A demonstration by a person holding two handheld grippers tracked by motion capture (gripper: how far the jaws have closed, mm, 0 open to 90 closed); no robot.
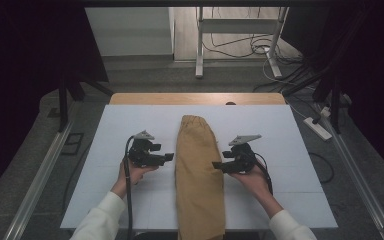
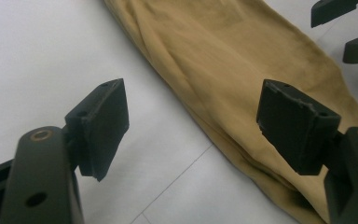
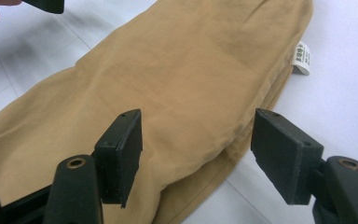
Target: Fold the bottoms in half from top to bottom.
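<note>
Where the sleeves enter at the near edge of the high view, we see the cloth [image 1: 199, 175] already between them, a long tan folded piece lying lengthwise down the middle of the white counter [image 1: 290, 200], its near end reaching the counter's front edge.

A little farther in, each hand holds a hand-held gripper beside the cloth. The left hand-held gripper [image 1: 168, 157] sits just off the cloth's left edge, pointing across at it; the right hand-held gripper [image 1: 217, 165] sits just at the right edge, pointing back the other way. The two face each other with the cloth between them.

In the left gripper view, the left hand-held gripper [image 2: 193, 121] has its jaws wide apart with nothing in them; the bare counter and the cloth's folded edge [image 2: 223, 70] lie beyond the gap, and we cannot tell whether either jaw touches the fabric. In the right gripper view, the right hand-held gripper [image 3: 198, 149] is likewise wide and holding nothing, its jaws straddling the cloth's edge [image 3: 168, 93] from above. A small white label [image 3: 302, 57] sticks out from that edge farther along.

Beyond the hands, the cloth's rounded far end stops short of the counter's wooden back strip [image 1: 150, 98].
</note>
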